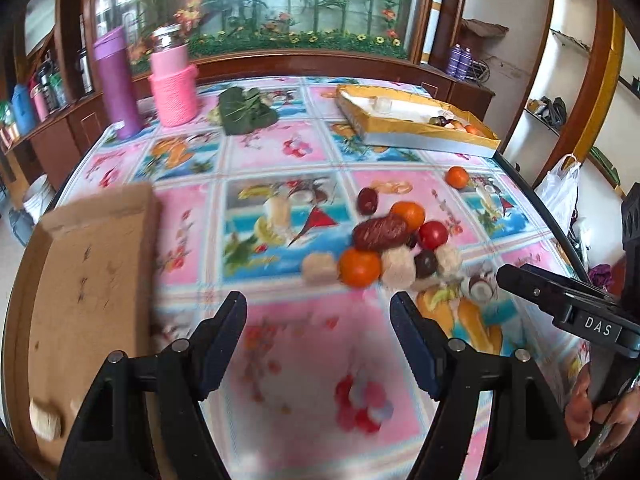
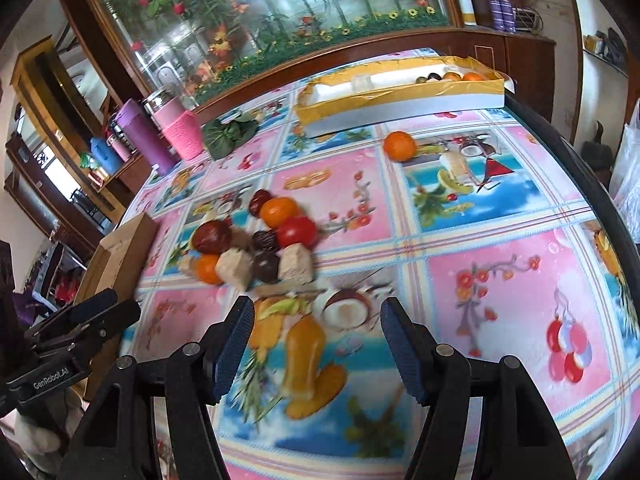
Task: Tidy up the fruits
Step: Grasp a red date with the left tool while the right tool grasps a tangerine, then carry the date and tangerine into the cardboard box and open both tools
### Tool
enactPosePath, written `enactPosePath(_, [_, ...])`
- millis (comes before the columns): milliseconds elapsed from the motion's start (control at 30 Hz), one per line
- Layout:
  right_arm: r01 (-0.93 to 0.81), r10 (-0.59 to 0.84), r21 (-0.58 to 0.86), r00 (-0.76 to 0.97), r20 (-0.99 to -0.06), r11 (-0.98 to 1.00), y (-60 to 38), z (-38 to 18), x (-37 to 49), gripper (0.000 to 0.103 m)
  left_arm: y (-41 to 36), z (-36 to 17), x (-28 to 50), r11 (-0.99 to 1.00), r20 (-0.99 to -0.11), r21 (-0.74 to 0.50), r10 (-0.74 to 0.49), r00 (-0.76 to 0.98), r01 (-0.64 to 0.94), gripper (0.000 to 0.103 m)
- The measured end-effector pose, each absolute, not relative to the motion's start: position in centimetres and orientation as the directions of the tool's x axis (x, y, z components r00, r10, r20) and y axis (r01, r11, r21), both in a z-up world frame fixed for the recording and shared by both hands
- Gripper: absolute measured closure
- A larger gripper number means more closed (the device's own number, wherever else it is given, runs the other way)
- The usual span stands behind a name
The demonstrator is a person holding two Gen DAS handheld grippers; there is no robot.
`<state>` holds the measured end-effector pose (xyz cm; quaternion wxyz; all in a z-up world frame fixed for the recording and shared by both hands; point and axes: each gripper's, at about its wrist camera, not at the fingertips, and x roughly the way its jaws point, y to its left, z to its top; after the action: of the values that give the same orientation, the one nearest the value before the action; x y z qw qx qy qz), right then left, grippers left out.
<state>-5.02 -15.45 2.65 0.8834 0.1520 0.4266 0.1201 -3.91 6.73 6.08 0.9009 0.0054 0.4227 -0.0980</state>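
Observation:
A pile of fruit [image 1: 394, 240] lies on the table: oranges, a red tomato [image 1: 433, 235], dark red dates, dark plums and pale beige cubes. It also shows in the right wrist view [image 2: 256, 240]. A lone orange [image 1: 457, 177] [image 2: 399, 145] lies apart, nearer the yellow-edged box [image 1: 416, 124] [image 2: 400, 92], which holds a few fruits at its far end. A brown cardboard tray [image 1: 88, 280] at left holds one beige cube [image 1: 46, 420]. My left gripper [image 1: 318, 344] is open and empty, short of the pile. My right gripper [image 2: 316, 348] is open and empty, also short of the pile.
A purple tumbler [image 1: 116, 80], a pink knit-covered jar [image 1: 173, 84] and a green leaf bundle [image 1: 246, 110] stand at the table's far side. A wooden cabinet with a mirror is behind. The table's dark edge [image 1: 552, 224] curves on the right.

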Motion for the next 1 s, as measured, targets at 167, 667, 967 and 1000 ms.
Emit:
enactPosePath(167, [-0.030, 0.268, 0.319, 0.620, -0.738, 0.947, -17.8, 3.2, -0.6, 0.033, 3.9, 5.7, -0.5, 0.965, -0.747, -0.063, -0.215, 0.629, 0.255, 0.030])
enactPosePath(667, [0.045, 0.104, 0.164, 0.600, -0.793, 0.985, -18.4, 0.3, 11.1, 0.041, 2.3, 2.8, 3.1, 0.949, -0.781, -0.067, -0.242, 0.576, 0.307, 0.053])
enactPosePath(967, [0.021, 0.097, 0.137, 0.606, -0.789, 0.990, -17.7, 0.7, 10.2, 0.070, 3.6, 4.5, 1.5, 0.955, -0.747, -0.095, -0.255, 0.614, 0.280, 0.062])
enactPosePath(1000, [0.021, 0.104, 0.147, 0.610, -0.786, 0.989, -17.9, 1.0, 9.7, 0.070, 4.0, 5.0, 1.1, 0.955, -0.738, -0.106, -0.261, 0.622, 0.276, 0.062])
